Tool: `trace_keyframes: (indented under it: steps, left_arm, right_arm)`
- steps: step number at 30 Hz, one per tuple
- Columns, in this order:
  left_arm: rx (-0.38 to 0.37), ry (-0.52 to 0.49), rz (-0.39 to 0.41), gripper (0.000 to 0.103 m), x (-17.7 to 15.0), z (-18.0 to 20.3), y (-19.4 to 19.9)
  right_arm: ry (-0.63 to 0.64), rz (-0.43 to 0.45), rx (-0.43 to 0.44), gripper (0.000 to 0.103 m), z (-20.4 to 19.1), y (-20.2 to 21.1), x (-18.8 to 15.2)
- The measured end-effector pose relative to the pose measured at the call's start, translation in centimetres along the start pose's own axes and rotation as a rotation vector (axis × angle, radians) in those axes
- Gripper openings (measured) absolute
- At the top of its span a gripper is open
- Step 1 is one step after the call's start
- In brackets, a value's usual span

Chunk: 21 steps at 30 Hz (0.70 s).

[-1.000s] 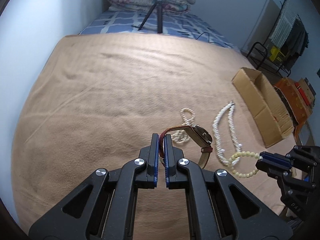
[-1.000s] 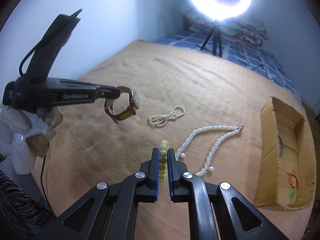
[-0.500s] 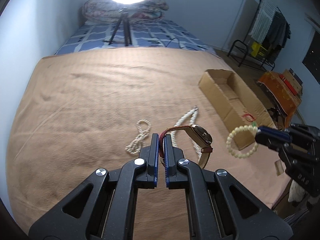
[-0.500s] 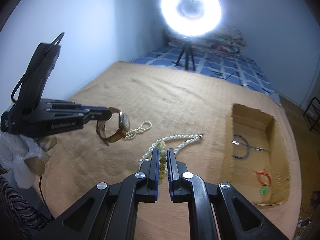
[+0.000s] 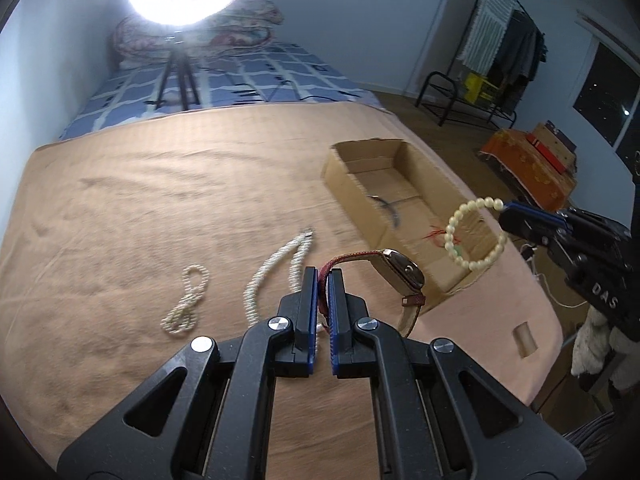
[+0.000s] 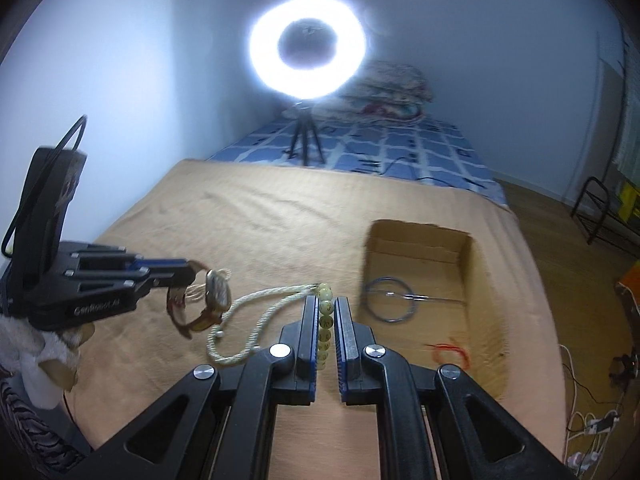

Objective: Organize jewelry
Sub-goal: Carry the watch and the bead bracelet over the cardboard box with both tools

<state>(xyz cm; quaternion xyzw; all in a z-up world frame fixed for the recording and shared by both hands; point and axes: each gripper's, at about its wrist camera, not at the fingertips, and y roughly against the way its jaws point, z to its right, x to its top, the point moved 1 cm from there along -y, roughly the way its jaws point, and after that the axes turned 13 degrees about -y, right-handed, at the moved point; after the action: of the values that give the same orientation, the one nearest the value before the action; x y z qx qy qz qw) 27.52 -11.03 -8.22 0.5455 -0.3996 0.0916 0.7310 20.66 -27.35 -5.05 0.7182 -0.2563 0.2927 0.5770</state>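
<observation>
My left gripper (image 5: 323, 280) is shut on the red strap of a wristwatch (image 5: 400, 272), which hangs in the air above the tan blanket. In the right wrist view the same gripper (image 6: 188, 272) carries the watch (image 6: 218, 290) at the left. My right gripper (image 6: 325, 312) is shut on a pale green bead bracelet (image 6: 325, 320). From the left wrist view that bracelet (image 5: 472, 236) dangles in front of the open cardboard box (image 5: 352, 156), held by the right gripper (image 5: 506, 212). A long pearl necklace (image 5: 276, 264) and a short looped one (image 5: 188, 300) lie on the blanket.
The cardboard box (image 6: 474, 264) holds a metal ring (image 6: 390, 300) and a red cord (image 6: 450, 350). A ring light on a tripod (image 5: 180, 60) stands on the blue checked bed behind. A clothes rack (image 5: 500, 40) and an orange box (image 5: 532, 160) stand at the right.
Both grippers have lifted and swung right toward the cardboard box, carrying the watch and the bead bracelet. The bracelet, earlier near the necklaces, now hangs in front of the box.
</observation>
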Motion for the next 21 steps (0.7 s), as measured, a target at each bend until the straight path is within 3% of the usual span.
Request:
trace_keyframes:
  steps: [10,21]
  left_arm:
    - [-0.064,-0.064,0.004,0.002,3.2,5.7,-2.9]
    - [-0.071,-0.092,-0.036,0.002,5.1,9.6,-7.6]
  right_arm:
    - [-0.02,0.036,-0.061,0.005,4.9,0.6,1.8]
    - [-0.081,0.031,-0.051,0.005,9.3,-2.0,3.5]
